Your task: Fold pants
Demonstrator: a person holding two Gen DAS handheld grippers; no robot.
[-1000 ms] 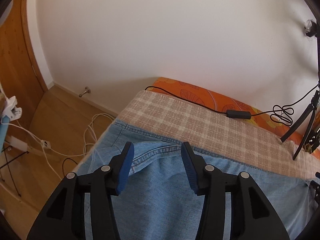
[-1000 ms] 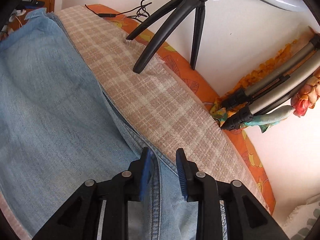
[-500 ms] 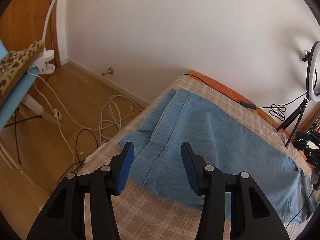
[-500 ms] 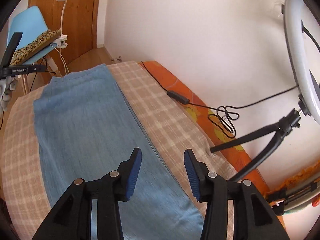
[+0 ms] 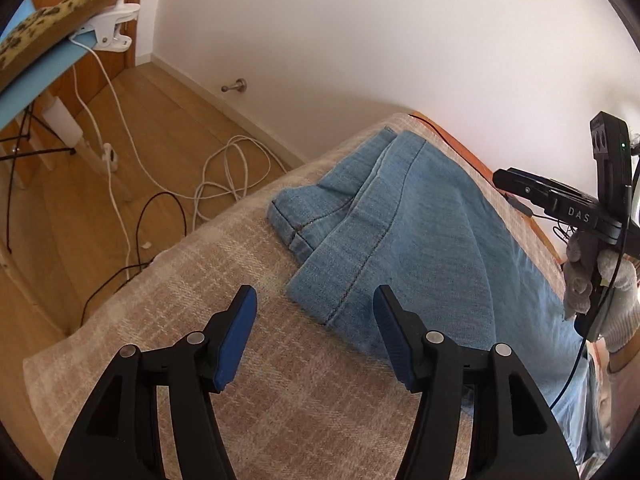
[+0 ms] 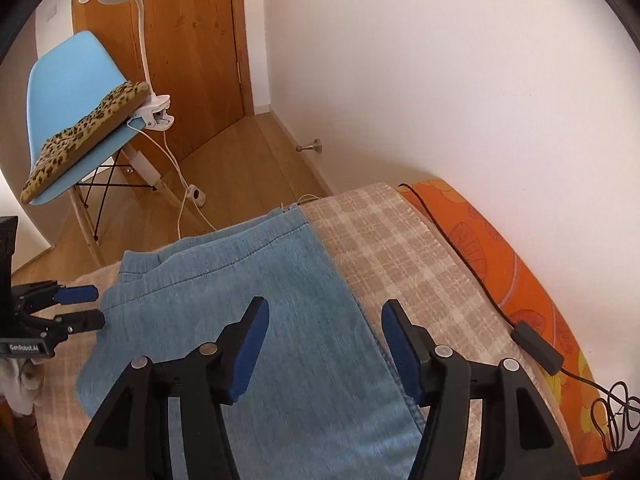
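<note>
left gripper (image 5: 314,334) hangs wide open and empty over the plaid bedcover (image 5: 200,280), the jeans (image 5: 420,240) just ahead and right, hem corner nearest its right finger; right gripper (image 6: 322,346) spread open too, straight above the denim, whose long axis runs along the bed, away toward the wall

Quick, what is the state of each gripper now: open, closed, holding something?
Left gripper: open, holding nothing, above the blanket beside the jeans.
Right gripper: open, holding nothing, above the jeans.
</note>
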